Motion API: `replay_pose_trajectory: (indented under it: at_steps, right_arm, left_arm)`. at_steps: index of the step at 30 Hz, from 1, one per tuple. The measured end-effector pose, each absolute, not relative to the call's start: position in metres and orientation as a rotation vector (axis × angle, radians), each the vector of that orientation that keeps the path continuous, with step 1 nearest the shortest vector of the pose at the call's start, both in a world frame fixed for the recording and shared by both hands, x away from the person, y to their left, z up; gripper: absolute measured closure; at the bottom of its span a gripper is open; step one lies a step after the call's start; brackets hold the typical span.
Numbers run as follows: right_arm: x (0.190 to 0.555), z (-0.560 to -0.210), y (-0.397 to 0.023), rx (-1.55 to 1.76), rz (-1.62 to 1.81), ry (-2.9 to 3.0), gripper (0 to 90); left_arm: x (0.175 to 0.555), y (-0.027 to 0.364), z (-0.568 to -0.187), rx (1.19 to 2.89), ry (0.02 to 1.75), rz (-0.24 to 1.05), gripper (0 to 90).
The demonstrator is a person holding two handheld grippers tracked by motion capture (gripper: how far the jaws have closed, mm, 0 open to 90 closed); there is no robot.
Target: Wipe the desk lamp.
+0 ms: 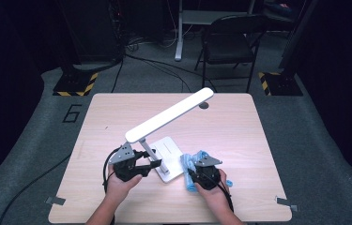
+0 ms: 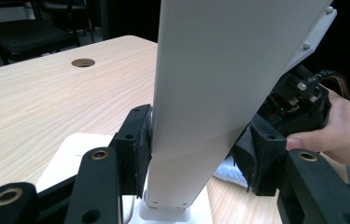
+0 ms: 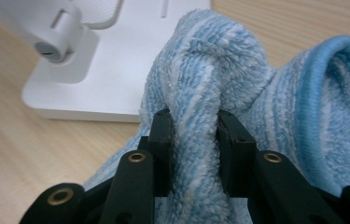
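Left gripper (image 1: 151,163) clamped on the lamp (image 1: 170,114) post just above the white base (image 1: 172,151), right gripper (image 1: 191,174) pinching a bunched fold of blue cloth (image 3: 219,79) beside that base. Best bet: keep the left clamp firm so the lamp can't tip, drag the cloth flat across the base. Lamp's long head slants up and away toward the table's (image 1: 239,140) far right.

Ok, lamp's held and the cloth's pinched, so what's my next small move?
Probably slide the right gripper forward so the cloth wipes the lamp base. The cloth sits at the base's edge, and the left gripper clamps the lamp post steady.
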State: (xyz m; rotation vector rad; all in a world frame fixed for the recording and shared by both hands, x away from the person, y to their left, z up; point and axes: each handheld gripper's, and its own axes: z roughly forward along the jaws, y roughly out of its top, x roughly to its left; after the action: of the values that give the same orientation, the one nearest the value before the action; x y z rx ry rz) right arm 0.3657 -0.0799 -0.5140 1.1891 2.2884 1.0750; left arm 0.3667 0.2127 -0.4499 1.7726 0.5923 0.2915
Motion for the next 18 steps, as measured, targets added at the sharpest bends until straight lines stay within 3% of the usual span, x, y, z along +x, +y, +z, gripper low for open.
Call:
replay_pose_trajectory:
  at_steps: [9,18]
  right_arm:
    - [0.347,-0.511,-0.062,1.107,1.131,2.372,69.3]
    - [0.343,-0.497,-0.073,1.077,1.18,2.342,68.7]
  left_arm:
    - [0.366,0.213,-0.45,1.775,0.582,0.282,50.2]
    - [0.366,0.214,-0.45,1.775,0.578,0.283,50.2]
